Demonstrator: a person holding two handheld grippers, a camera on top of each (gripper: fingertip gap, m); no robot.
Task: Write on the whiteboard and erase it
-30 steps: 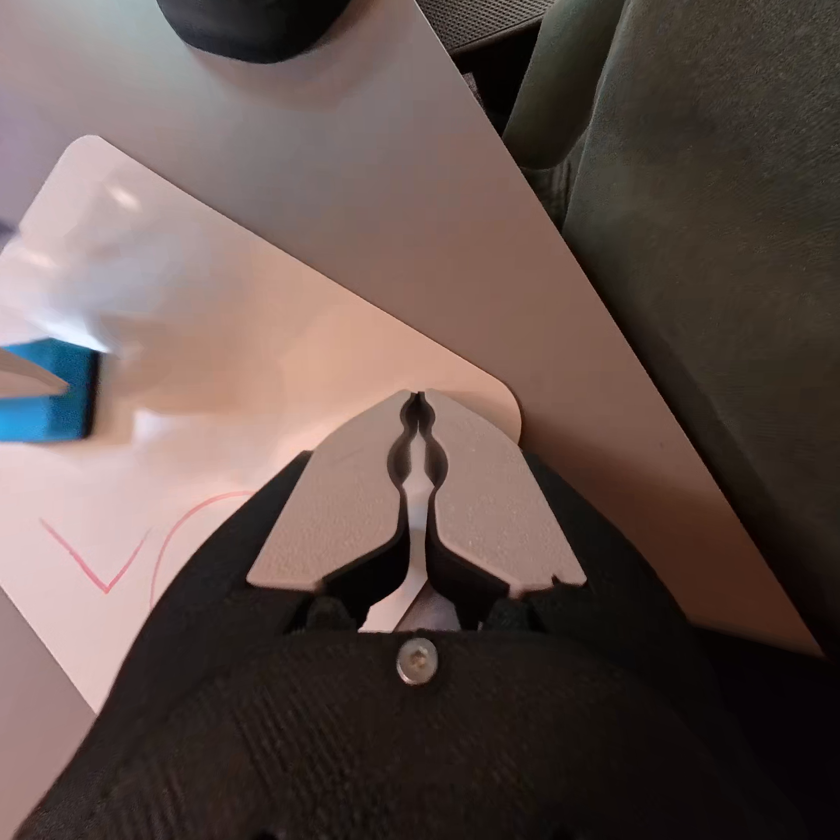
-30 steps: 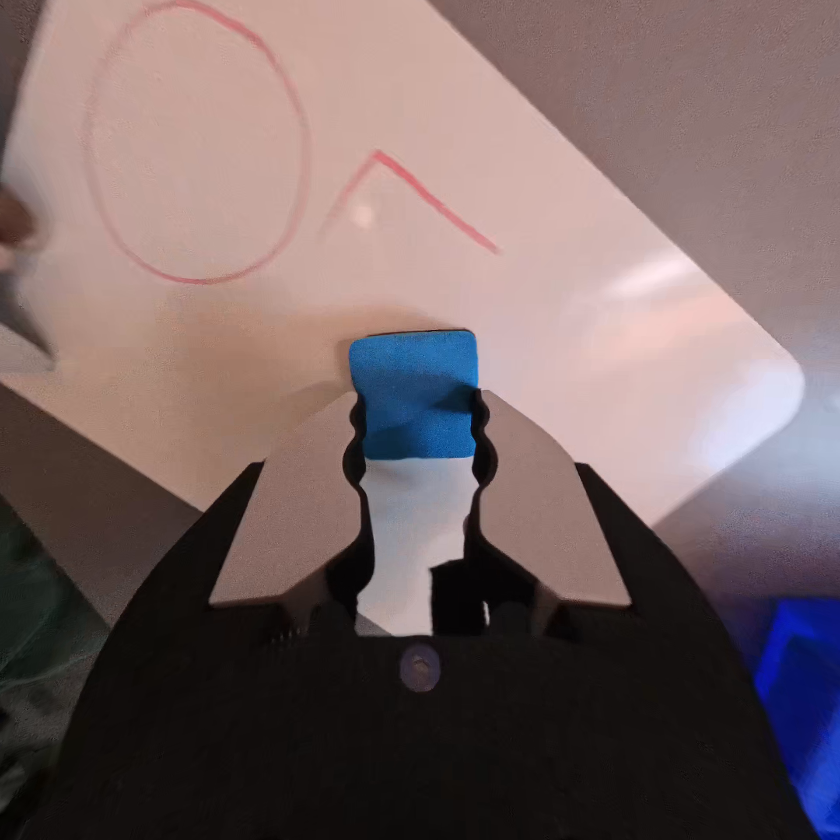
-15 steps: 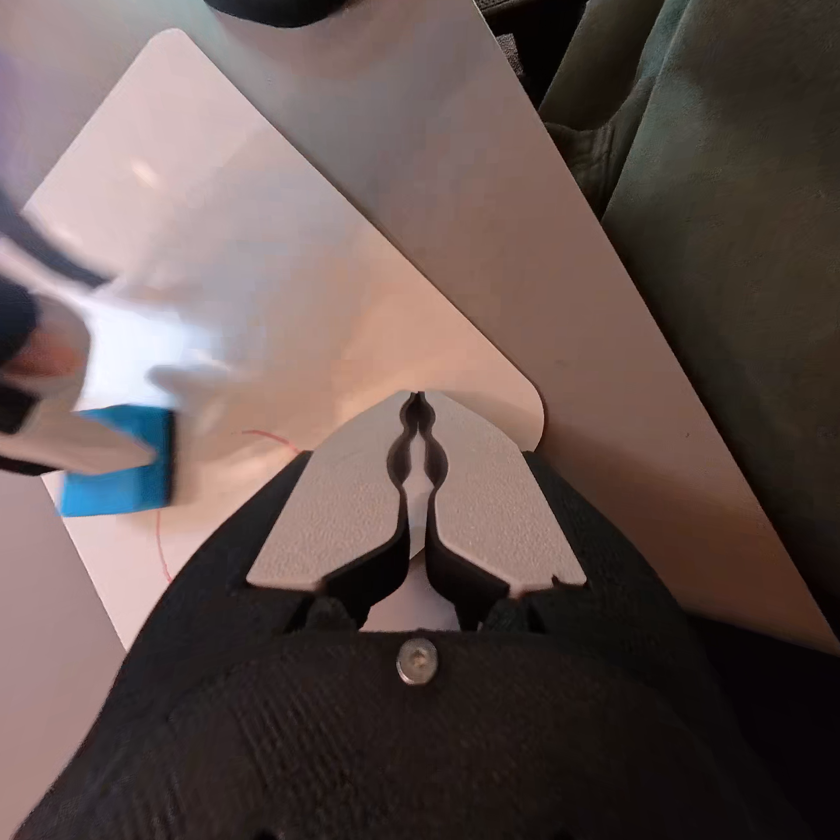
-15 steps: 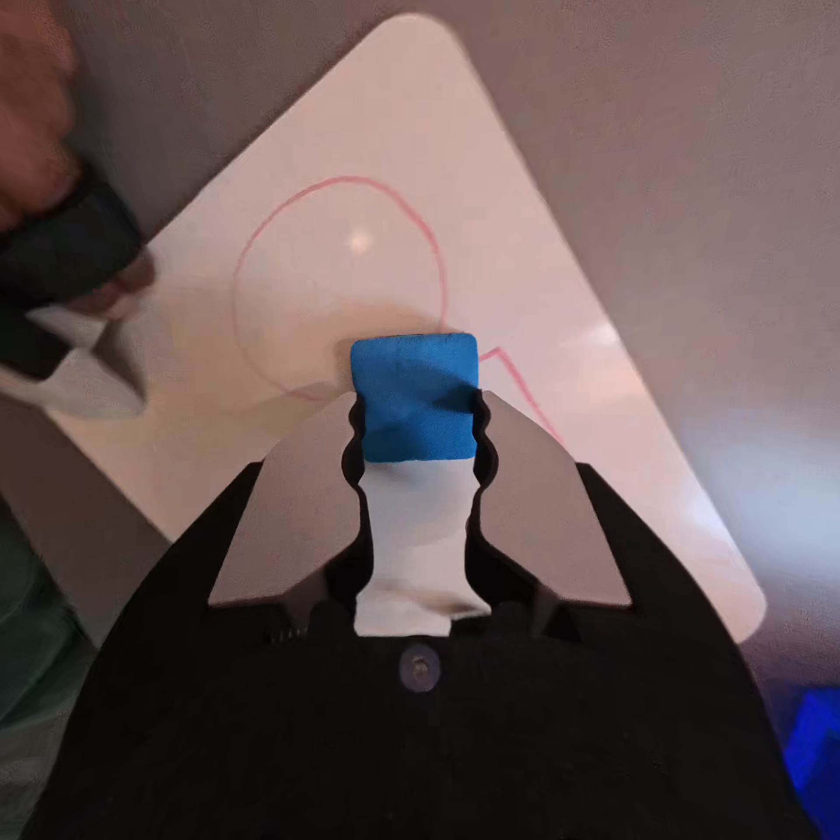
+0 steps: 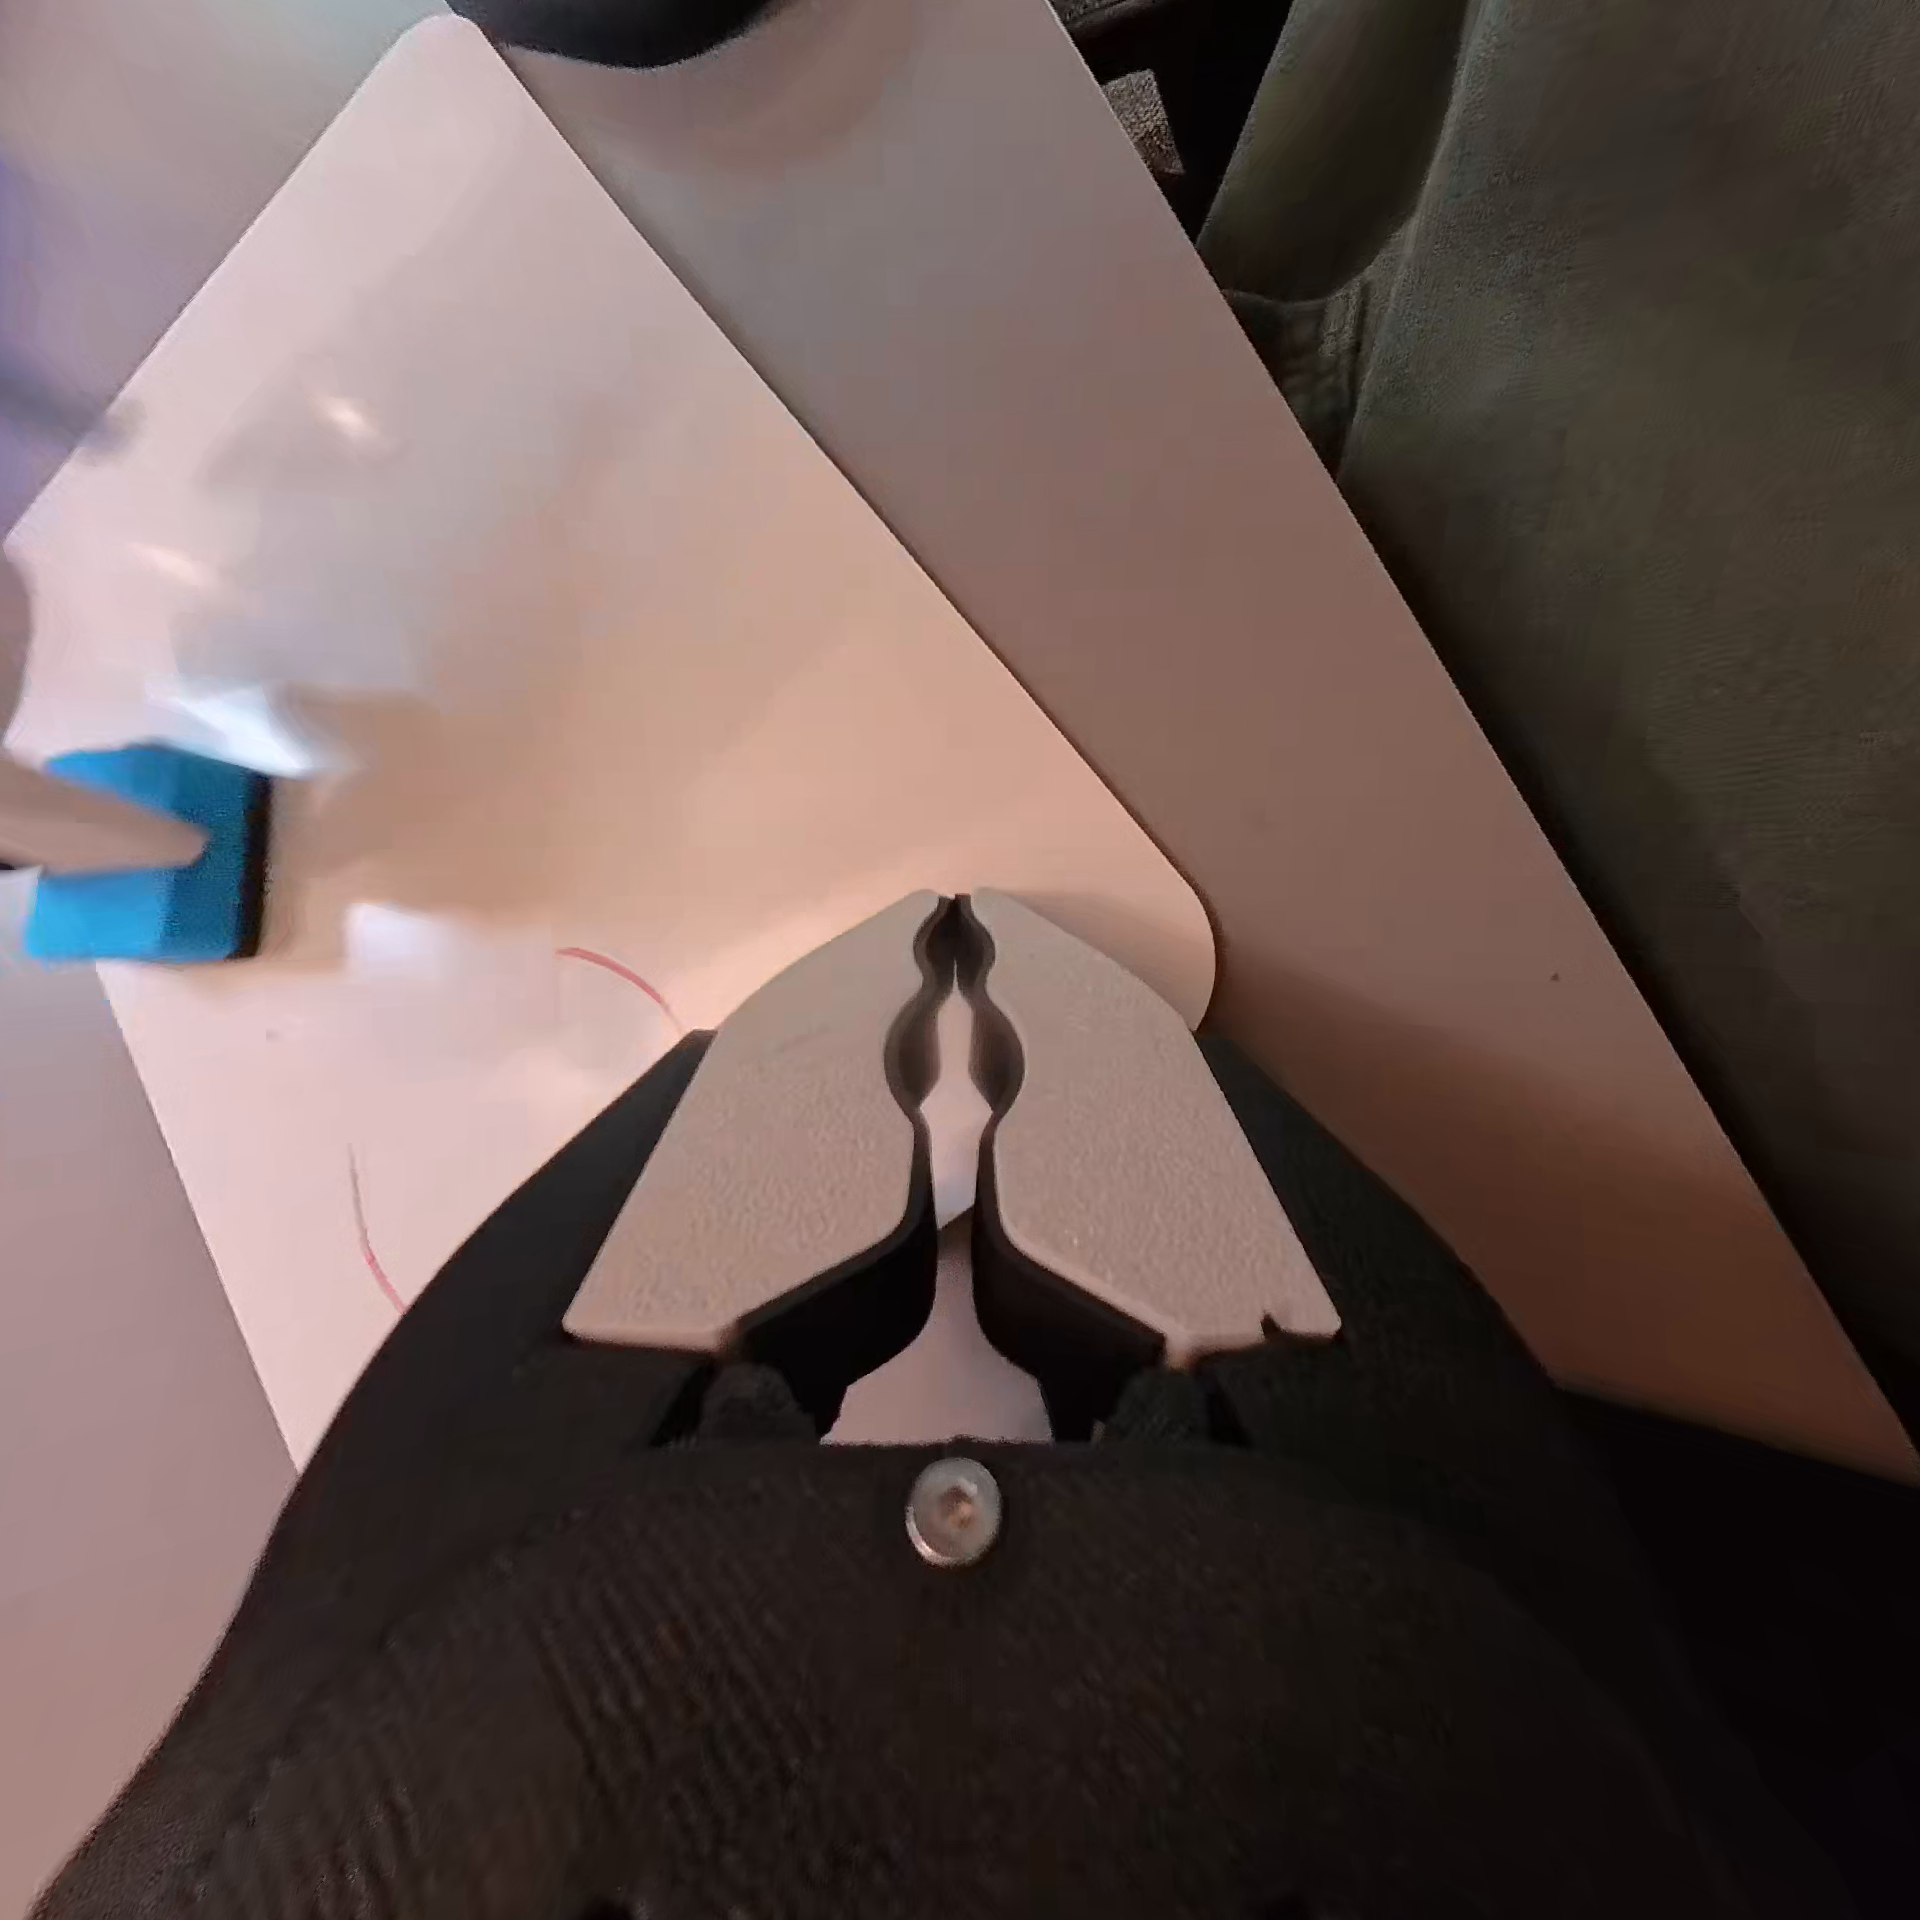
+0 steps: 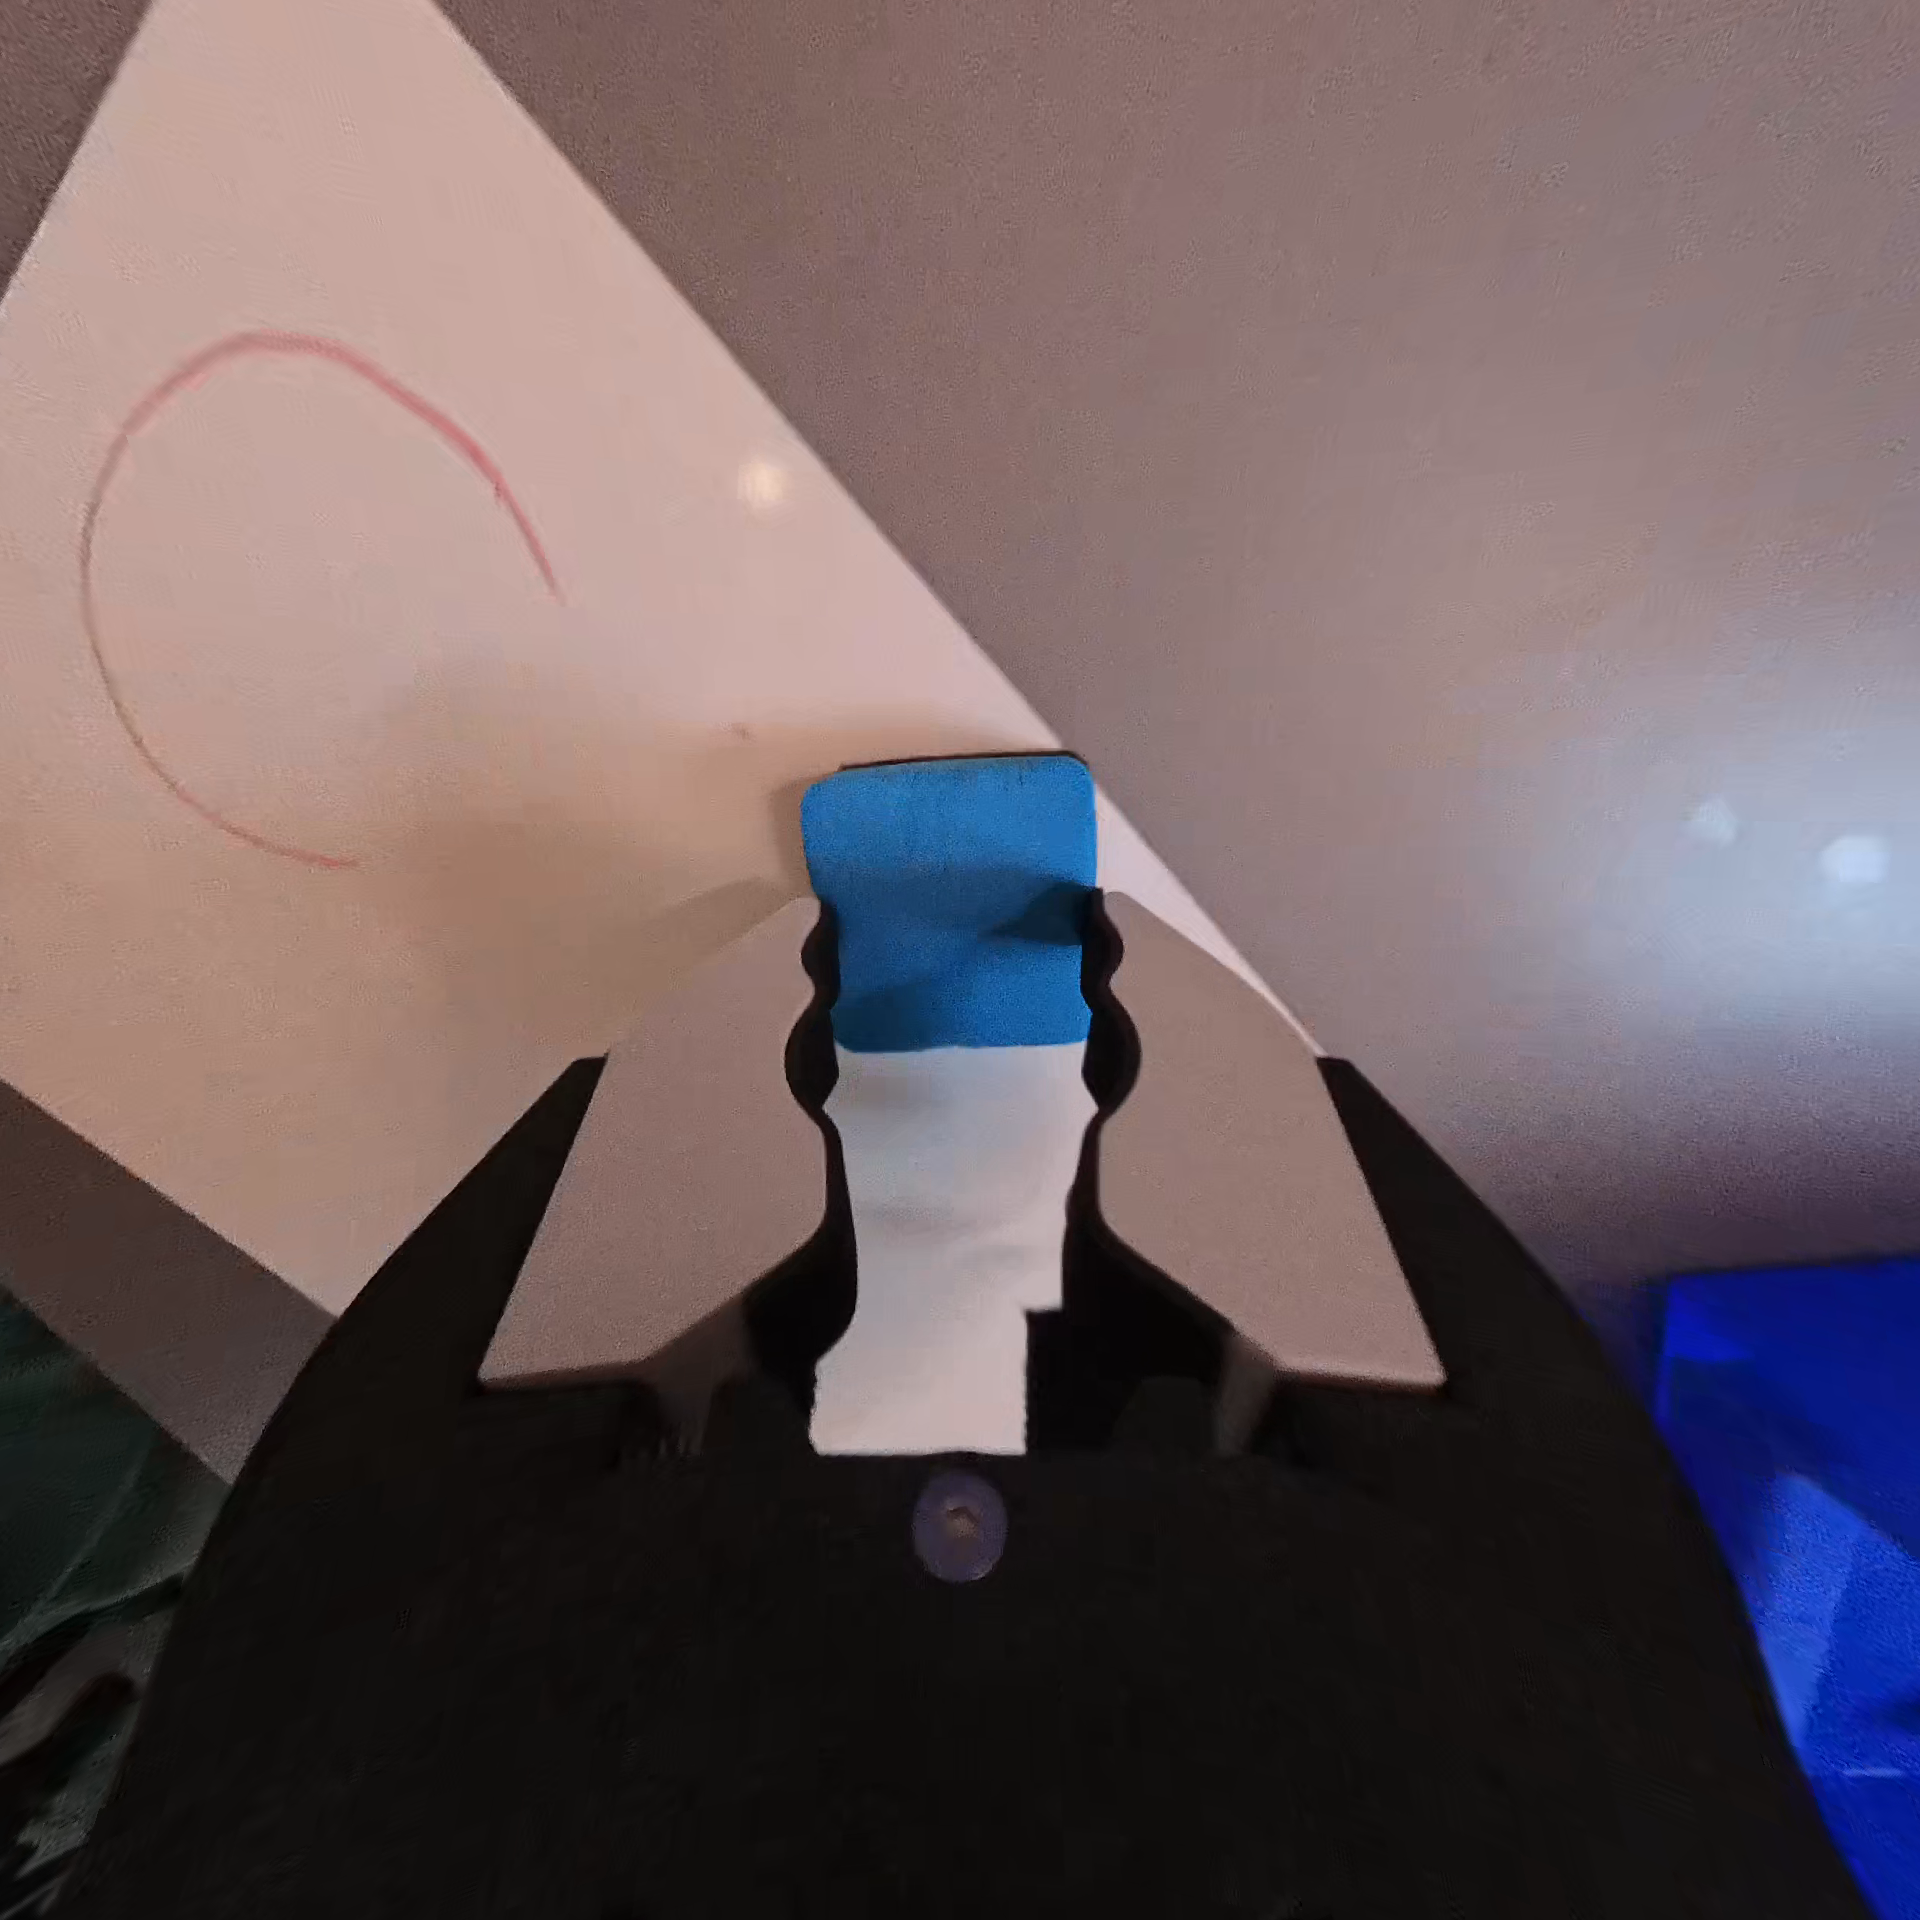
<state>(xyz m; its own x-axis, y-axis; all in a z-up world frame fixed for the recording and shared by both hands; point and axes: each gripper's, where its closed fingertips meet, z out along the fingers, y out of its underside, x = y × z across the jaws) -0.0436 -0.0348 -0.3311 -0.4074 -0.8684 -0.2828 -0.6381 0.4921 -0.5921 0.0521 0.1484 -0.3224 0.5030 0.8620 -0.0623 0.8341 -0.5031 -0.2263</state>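
Whiteboard [image 5: 644,623] lies flat on the grey table [image 5: 1039,416], set diagonally, filling the left and centre of the left wrist view. Left gripper [image 5: 957,906] sits at the board's rounded corner, centre of frame, fingers [image 5: 800,1143] closed with tips touching and nothing between them; cannot tell whether they press on the board. Right gripper [image 6: 954,914] has its fingers [image 6: 686,1143] clamped on a blue eraser [image 6: 945,894], centre of the right wrist view, eraser at the board's edge where it meets the table. In the left wrist view the same eraser [image 5: 156,852] shows at the left edge, motion-blurred. Red marker arc [image 6: 208,582], a partial circle open on one side, upper left of the right wrist view. Green fabric [image 5: 1662,727] at right of the left wrist view. Blue object [image 6: 1787,1507], lower right of the right wrist view, blurred
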